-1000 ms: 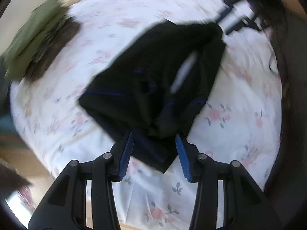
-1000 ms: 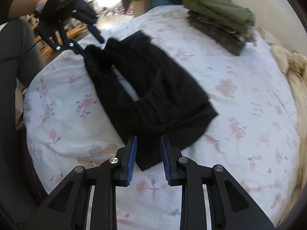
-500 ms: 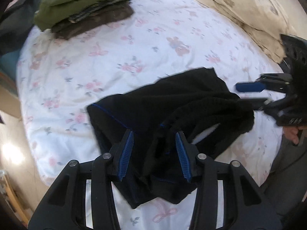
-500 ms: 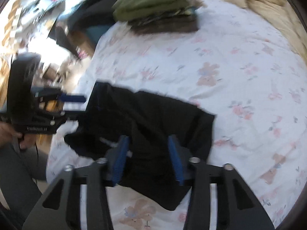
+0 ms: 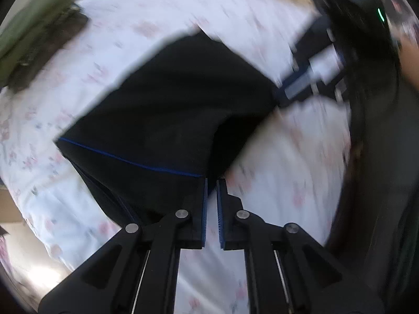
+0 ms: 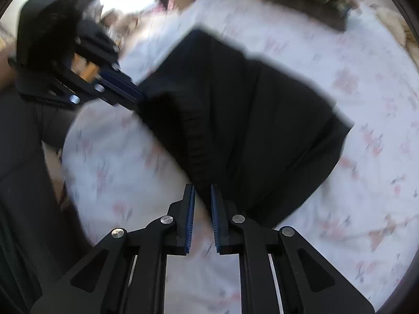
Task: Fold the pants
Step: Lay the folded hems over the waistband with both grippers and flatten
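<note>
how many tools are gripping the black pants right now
2. The left tool pinches one end of the black fabric pants with blue piping; the right tool pinches the opposite end, both over the white floral bedsheet.

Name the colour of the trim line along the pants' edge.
Blue, on black pants; clearest in the left wrist view.
</note>
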{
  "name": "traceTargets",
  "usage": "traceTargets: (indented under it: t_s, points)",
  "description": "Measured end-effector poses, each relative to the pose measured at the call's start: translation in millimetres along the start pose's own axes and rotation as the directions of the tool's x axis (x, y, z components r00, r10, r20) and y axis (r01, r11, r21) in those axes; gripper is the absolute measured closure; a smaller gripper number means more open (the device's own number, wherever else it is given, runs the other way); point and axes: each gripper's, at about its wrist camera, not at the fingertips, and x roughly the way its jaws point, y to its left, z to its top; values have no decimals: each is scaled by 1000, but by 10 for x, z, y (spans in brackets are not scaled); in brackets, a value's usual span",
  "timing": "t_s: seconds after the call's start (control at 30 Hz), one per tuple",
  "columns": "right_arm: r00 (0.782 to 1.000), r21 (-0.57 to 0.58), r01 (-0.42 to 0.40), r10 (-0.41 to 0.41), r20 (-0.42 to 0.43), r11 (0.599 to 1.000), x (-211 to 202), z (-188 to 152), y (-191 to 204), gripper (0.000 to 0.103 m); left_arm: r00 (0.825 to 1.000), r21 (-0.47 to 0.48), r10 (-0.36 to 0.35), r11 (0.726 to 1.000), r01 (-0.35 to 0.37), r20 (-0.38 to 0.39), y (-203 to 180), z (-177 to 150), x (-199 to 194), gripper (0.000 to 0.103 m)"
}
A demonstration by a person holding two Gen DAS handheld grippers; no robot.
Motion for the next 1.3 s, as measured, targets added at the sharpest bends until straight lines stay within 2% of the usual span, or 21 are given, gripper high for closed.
traceTargets:
  t_s: [0.07, 0.1, 0.2, 0.27, 0.37, 0.4, 0.43, 0.5, 0.6, 0.67, 0.7, 0.73, 0.77, 0.8, 0.87, 0.93, 0.97, 1.03, 1.1, 1.2, 1.3]
  points:
    - [999, -20, 54, -54, 7, 998, -46, -29, 50, 89, 994, -2, 68, 998, -69, -84, -7, -89, 117, 87]
    - [999, -8, 48, -48, 24, 999, -94, -24, 34, 89, 994, -23, 64, 998, -67, -87, 29, -117, 119, 83]
    - [993, 141, 17, -34, 116, 990, -359, 20, -251, 89, 1000, -190, 20, 981, -22, -15, 310, -110, -32, 83]
    - [980, 315, 28, -88, 178, 949, -524, 7, -581, 79, 999, -321, 28, 947, -13, 41, 527, -91, -138, 83]
    - [971, 498, -43, -81, 224, 866, -547, -47, -935, 79, 990, -533, 46, 846, 31, 130, 809, -70, -247, 83]
    - [969, 505, -58, -72, 235, 861, -537, -55, -942, 79, 985, -572, 44, 818, 61, 168, 833, -27, -268, 83]
    - [969, 495, -59, -69, 237, 867, -499, -22, -921, 79, 979, -584, 62, 810, 64, 193, 826, 23, -286, 83]
    - [969, 429, -27, -83, 235, 903, -428, 108, -767, 79, 965, -576, 82, 813, 80, 249, 753, 146, -340, 83]
    - [962, 339, 8, -100, 255, 941, -379, 282, -530, 79, 933, -452, -11, 873, 184, 360, 587, 333, -510, 82]
    - [966, 326, -15, -70, 249, 945, -314, 315, -488, 79, 926, -402, -34, 894, 195, 375, 550, 392, -551, 72]
    - [972, 319, -29, -48, 230, 947, -247, 321, -470, 79, 931, -421, 6, 893, 159, 364, 550, 401, -521, 60]
    - [976, 310, -14, -54, 212, 951, -192, 313, -450, 79, 949, -475, 75, 876, 84, 305, 596, 402, -401, 57]
    - [981, 293, 9, -66, 184, 956, -108, 328, -424, 79, 964, -510, 101, 859, 40, 247, 629, 393, -272, 58]
    - [983, 288, 13, -64, 170, 957, -76, 321, -407, 79, 980, -558, 106, 830, 6, 168, 696, 361, -74, 60]
    - [990, 282, 33, -70, 124, 959, 45, 312, -402, 79, 996, -604, 53, 797, -1, 69, 722, 248, 202, 62]
    - [994, 276, 68, -87, 58, 959, 135, 241, -432, 79, 999, -567, 31, 824, -18, 13, 630, 206, 346, 62]
    - [998, 291, 51, -59, 20, 955, 186, 179, -461, 80, 999, -516, 39, 856, -42, -17, 523, 205, 391, 62]
    - [999, 331, 26, -13, -41, 943, 269, 76, -522, 84, 998, -436, 37, 898, -57, -53, 360, 182, 438, 60]
    - [999, 346, 17, -3, -41, 938, 224, 32, -530, 84, 996, -408, 43, 910, -70, -76, 302, 174, 444, 60]
    - [1000, 374, -14, 14, 2, 927, 34, 22, -593, 84, 997, -430, 39, 900, -65, -70, 384, 195, 305, 59]
    - [994, 445, -17, -31, 101, 895, -243, 8, -787, 78, 998, -524, 70, 850, -58, 4, 654, 196, 64, 58]
